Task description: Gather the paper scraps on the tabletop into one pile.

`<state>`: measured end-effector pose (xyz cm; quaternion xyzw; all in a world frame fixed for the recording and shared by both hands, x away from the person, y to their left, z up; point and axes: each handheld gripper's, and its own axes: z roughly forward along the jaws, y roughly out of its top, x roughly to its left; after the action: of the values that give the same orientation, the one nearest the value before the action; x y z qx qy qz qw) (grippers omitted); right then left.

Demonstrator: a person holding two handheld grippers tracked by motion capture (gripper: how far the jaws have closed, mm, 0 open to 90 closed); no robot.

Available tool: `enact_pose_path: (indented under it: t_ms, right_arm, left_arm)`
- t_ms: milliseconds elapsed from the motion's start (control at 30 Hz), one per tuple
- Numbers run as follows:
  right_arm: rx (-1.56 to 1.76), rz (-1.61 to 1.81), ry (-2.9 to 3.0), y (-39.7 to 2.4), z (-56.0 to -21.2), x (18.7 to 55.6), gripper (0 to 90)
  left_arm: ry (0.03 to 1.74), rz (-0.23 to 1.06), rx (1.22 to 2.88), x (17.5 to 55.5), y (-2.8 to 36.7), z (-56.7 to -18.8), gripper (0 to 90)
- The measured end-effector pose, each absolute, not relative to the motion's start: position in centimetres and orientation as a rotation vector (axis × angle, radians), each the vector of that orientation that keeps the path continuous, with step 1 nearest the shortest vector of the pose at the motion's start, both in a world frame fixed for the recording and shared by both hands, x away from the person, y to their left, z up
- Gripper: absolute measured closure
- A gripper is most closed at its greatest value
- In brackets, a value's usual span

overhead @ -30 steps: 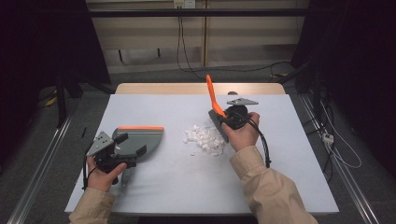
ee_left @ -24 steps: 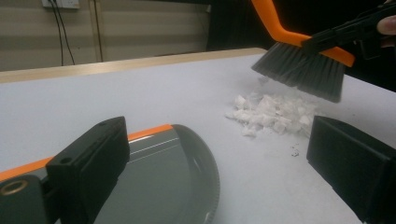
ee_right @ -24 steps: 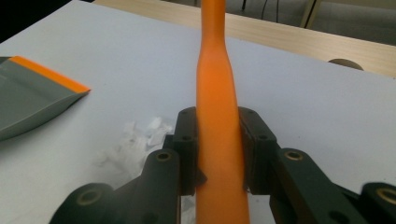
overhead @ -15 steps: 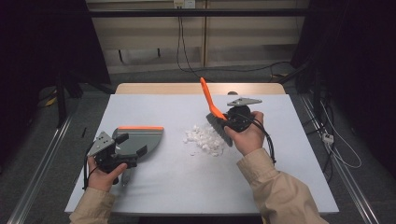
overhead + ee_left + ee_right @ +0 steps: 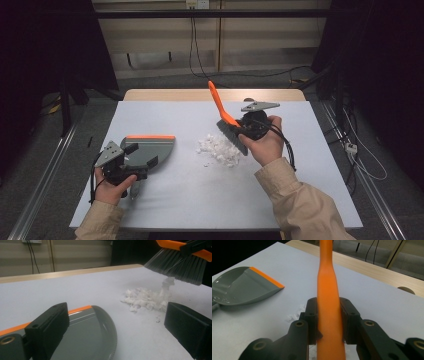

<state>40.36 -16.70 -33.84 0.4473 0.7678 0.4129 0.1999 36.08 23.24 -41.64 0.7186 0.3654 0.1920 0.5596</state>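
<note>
I see a hand brush [image 5: 227, 117] with an orange handle and grey bristles, tilted so the handle points up and away and the bristles angle down beside a pile of white scraps [image 5: 217, 149] near the middle of the table [image 5: 300, 190]; a few scraps cling under the bristles. My right tool [image 5: 328, 320] is clamped on the handle. A grey dustpan [image 5: 148, 150] with an orange front lip lies flat well left of the pile, its handle end at my left tool [image 5: 131, 172], whose jaws stand apart

Left hand-held gripper [image 5: 131, 169] sits low near the desk's [image 5: 310, 165] front edge, jaws spread wide; right hand-held gripper [image 5: 243, 129] is raised, jaws clamped.
</note>
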Motion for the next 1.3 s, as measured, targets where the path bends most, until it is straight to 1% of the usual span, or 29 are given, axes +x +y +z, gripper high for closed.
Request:
enact_pose_path:
  t_ms: [267,533,700,933,1300]
  right_arm:
    - [1.295,1.143,2.139,-16.9,-34.0,41.3,71.7]
    - [1.295,1.146,2.115,-17.1,-32.7,41.6,71.7]
    - [1.287,1.152,2.110,-16.7,-32.4,41.8,71.7]
    - [1.290,1.188,2.127,-15.1,-33.5,42.1,71.7]
    - [1.287,1.245,2.188,-10.7,-36.2,42.7,71.7]
  left_arm:
    - [0.864,0.447,1.690,36.1,23.3,-41.7,5.5]
    - [0.862,0.447,1.693,36.2,23.3,-41.7,5.5]
    - [0.862,0.446,1.692,36.2,23.3,-41.7,5.5]
    - [0.858,0.446,1.694,36.2,23.2,-41.7,5.6]
    - [0.857,0.448,1.691,36.2,23.3,-41.7,5.6]
